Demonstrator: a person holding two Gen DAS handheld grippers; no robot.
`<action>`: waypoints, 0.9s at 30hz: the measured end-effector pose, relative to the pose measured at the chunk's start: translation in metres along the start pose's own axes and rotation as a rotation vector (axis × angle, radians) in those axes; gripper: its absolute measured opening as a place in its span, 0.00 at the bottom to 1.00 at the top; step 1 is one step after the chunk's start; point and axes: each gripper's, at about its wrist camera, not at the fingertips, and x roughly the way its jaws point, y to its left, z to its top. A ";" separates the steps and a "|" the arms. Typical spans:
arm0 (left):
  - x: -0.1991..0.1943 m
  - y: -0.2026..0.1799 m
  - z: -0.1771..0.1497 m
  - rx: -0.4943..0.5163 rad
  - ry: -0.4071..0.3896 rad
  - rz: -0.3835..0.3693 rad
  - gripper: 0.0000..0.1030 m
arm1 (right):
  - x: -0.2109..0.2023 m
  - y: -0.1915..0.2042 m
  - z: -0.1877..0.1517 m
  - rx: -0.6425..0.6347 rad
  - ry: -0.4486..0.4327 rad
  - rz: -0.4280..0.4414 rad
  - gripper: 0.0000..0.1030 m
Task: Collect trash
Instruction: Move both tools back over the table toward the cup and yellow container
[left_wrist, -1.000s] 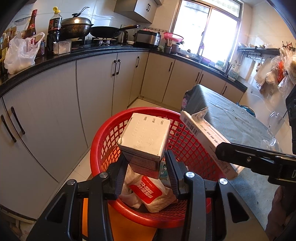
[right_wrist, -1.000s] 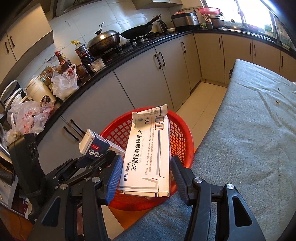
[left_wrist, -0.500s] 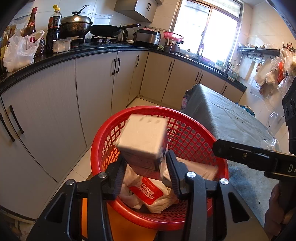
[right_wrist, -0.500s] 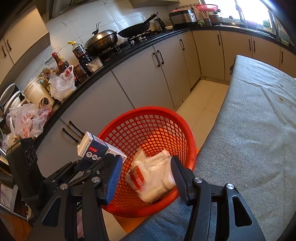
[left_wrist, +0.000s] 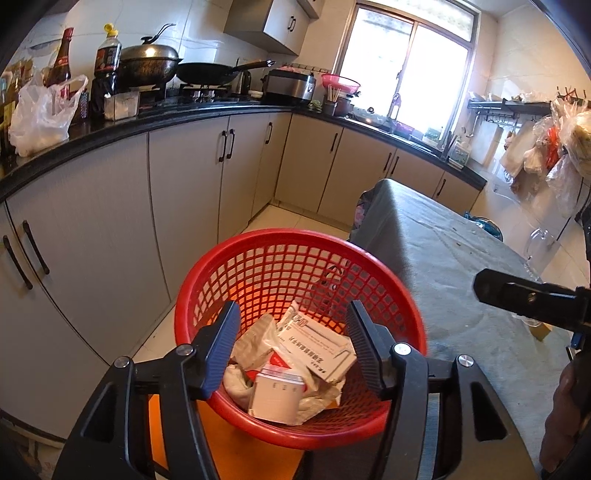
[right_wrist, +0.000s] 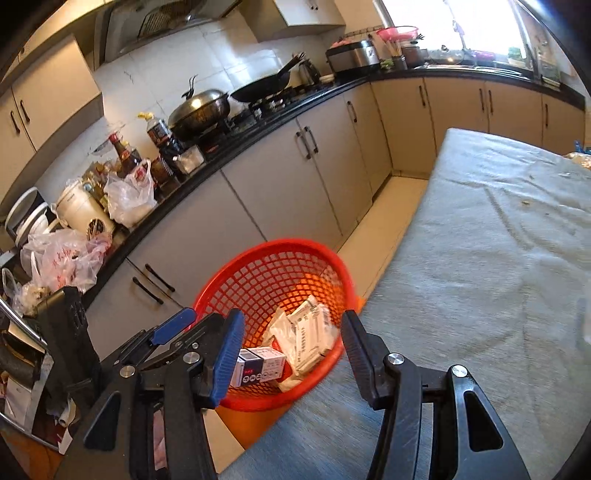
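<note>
Since a second earlier, both boxes had left the fingers: the small carton gripped by the left gripper (left_wrist: 291, 334) and the flat medicine box held by the right gripper (right_wrist: 293, 338) had dropped into the red basket (left_wrist: 258, 254). Both pairs of fingers now stood open and empty, spread wide above the basket's near rim.

Just below and between the left fingers lay the small white carton (left_wrist: 275, 400), on its side, its long axis running roughly across the fingers in the right wrist view. Just beyond it, towards the right-hand finger, the flat medicine box (left_wrist: 319, 350) rested tilted on a crumpled wrapper (left_wrist: 255, 343), its long axis running diagonally away from the fingers.

All of it looked light. The cartons were thin card, stiff enough to pinch across their narrow faces yet likely to crush under a hard squeeze; the wrapper was soft and would crumple anywhere.

Further out to the right, the grey-covered worktop (right_wrist: 480, 258) showed only small crumbs (right_wrist: 524, 202); whether more trash remained could not be told.
</note>
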 end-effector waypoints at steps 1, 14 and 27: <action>-0.002 -0.003 0.000 0.003 -0.003 -0.002 0.58 | -0.007 -0.004 -0.001 0.007 -0.011 -0.003 0.57; -0.018 -0.077 0.000 0.129 -0.013 -0.050 0.59 | -0.120 -0.098 -0.015 0.155 -0.177 -0.134 0.57; -0.009 -0.203 -0.007 0.309 0.072 -0.161 0.63 | -0.197 -0.229 -0.040 0.371 -0.257 -0.377 0.58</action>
